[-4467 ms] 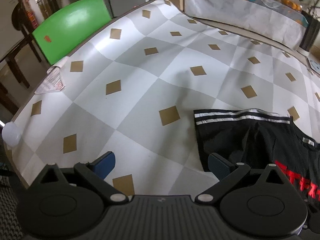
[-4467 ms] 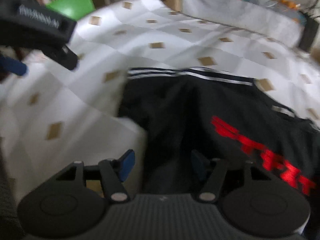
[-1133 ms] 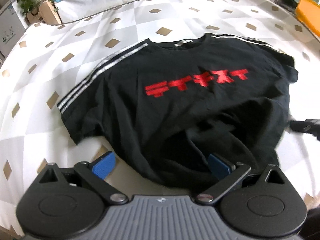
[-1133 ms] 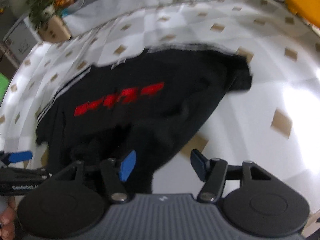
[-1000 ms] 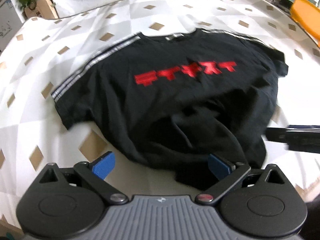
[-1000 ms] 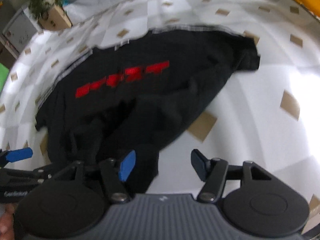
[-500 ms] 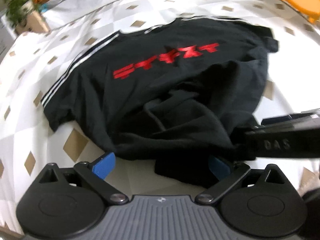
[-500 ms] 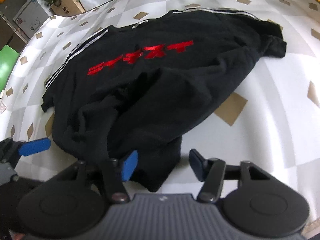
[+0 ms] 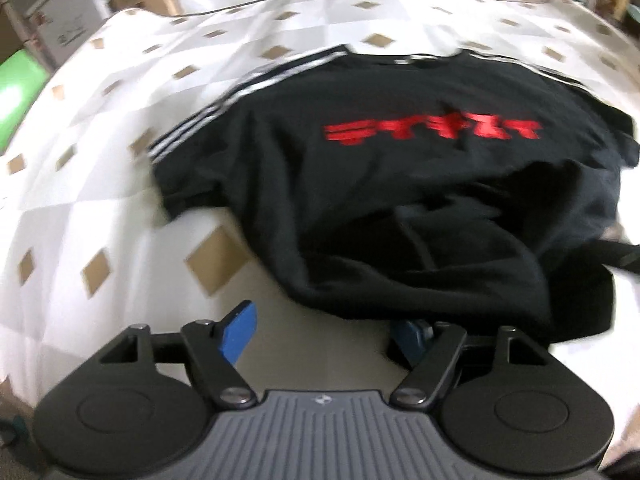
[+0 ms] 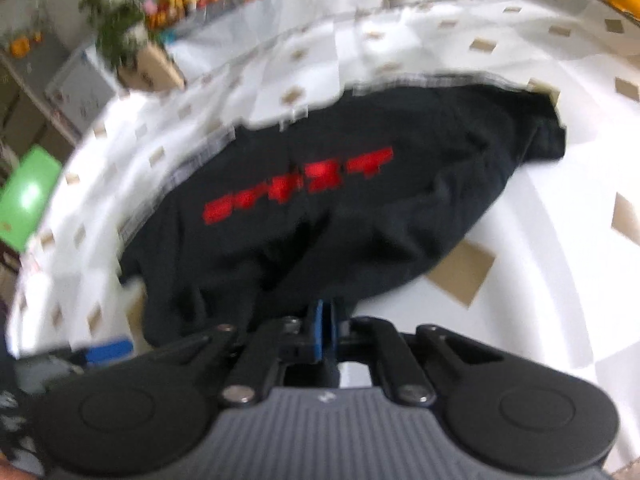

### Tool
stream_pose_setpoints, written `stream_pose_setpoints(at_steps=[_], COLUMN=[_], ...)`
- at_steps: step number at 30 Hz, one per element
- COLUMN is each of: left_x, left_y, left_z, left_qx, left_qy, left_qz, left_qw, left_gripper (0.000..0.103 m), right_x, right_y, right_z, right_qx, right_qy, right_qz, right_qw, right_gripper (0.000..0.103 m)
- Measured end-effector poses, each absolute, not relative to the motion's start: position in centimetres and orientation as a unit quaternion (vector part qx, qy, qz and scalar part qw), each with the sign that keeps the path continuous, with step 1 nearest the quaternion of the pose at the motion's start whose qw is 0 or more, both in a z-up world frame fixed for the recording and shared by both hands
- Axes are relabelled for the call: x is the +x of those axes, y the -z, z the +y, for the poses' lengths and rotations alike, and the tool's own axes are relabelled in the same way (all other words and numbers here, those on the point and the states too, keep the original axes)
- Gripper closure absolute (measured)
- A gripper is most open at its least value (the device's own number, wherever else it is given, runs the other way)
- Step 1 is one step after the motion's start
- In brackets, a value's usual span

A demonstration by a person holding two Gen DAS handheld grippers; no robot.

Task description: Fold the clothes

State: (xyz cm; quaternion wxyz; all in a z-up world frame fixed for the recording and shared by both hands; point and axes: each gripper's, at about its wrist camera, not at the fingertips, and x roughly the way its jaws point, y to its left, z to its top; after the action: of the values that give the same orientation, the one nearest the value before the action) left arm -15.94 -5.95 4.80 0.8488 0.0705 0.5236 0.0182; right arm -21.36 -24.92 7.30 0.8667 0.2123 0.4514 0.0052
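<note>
A black T-shirt (image 9: 400, 184) with red lettering lies rumpled on the checkered desk (image 9: 100, 208). The right gripper (image 10: 325, 330) has its jaws clamped on its near hem; the left gripper (image 9: 324, 330), jaws just narrowing, straddles the hem's edge without pinching it.

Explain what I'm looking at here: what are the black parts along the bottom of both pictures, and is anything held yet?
Those are two hand-held grippers; each carries a camera looking along its jaws, one picture per hand. A black T-shirt with red lettering lies rumpled on a checked tablecloth. The right gripper has just closed; its blue pads meet at the shirt's near hem, apparently pinching it. The left gripper has just been closing but is open, the hem lying over one pad and the other bare.
</note>
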Motion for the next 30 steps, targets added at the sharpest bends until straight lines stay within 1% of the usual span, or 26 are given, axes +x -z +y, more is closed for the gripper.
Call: stream_pose_setpoints(at_steps=[3, 5, 6, 8, 9, 10, 12, 13, 15, 18, 21, 28, 30], left_x=[-15.7, -15.6, -15.7, -15.8, -15.9, -16.1, -16.3, -16.4, -16.5, -16.8, -17.0, -17.4, -17.7], left_y=[-5.2, -5.5, -5.7, -6.1, -6.2, -6.3, -6.6, -6.6, -6.6, -6.5, -6.6, -5.9, -5.8], left_z=[-4.9, -4.3, -4.2, -4.3, -4.5, -4.7, -5.2, -5.6, -6.4, -7.4, -8.4, -10.1, -10.3], left_qx=[0.064, 0.037, 0.027, 0.008, 0.001, -0.006, -0.014, -0.01, -0.004, -0.003, 0.0, 0.026, 0.039], left_qy=[-0.051, -0.044, -0.035, -0.013, 0.0, 0.013, 0.038, 0.051, 0.075, 0.111, 0.132, 0.16, 0.167], left_qz=[0.52, 0.524, 0.526, 0.532, 0.535, 0.536, 0.536, 0.537, 0.538, 0.541, 0.54, 0.523, 0.516], left_qw=[0.85, 0.85, 0.849, 0.847, 0.845, 0.844, 0.843, 0.842, 0.839, 0.834, 0.831, 0.837, 0.839], left_gripper=[0.03, 0.03, 0.03, 0.03, 0.03, 0.03, 0.029, 0.029, 0.029, 0.029, 0.029, 0.029, 0.031], right_x=[-21.4, -21.3, -21.0, -20.4, -20.3, -20.2, -20.5, -20.9, -21.2, -21.6, -21.7, -22.1, -22.3], right_y=[-9.3, -10.7, -11.0, -11.5, -11.5, -11.4, -10.8, -10.4, -9.2, -8.0, -7.9, -7.4, -7.3], right_z=[-26.3, -27.3, -27.6, -27.9, -27.7, -27.5, -26.6, -26.3, -26.1, -26.4, -26.2, -26.4, -26.5], right_qx=[0.237, 0.238, 0.238, 0.236, 0.226, 0.216, 0.184, 0.181, 0.195, 0.221, 0.206, 0.2, 0.2], right_qy=[0.001, 0.013, 0.013, 0.003, -0.005, -0.013, -0.004, 0.007, 0.031, 0.034, 0.045, 0.064, 0.072], right_qz=[0.408, 0.386, 0.394, 0.409, 0.418, 0.427, 0.446, 0.454, 0.469, 0.488, 0.489, 0.496, 0.497], right_qw=[0.882, 0.891, 0.888, 0.881, 0.88, 0.878, 0.876, 0.872, 0.861, 0.843, 0.846, 0.842, 0.841], right_gripper=[0.1, 0.099, 0.093, 0.084, 0.071, 0.067, 0.064, 0.06, 0.056, 0.053, 0.05, 0.049, 0.049])
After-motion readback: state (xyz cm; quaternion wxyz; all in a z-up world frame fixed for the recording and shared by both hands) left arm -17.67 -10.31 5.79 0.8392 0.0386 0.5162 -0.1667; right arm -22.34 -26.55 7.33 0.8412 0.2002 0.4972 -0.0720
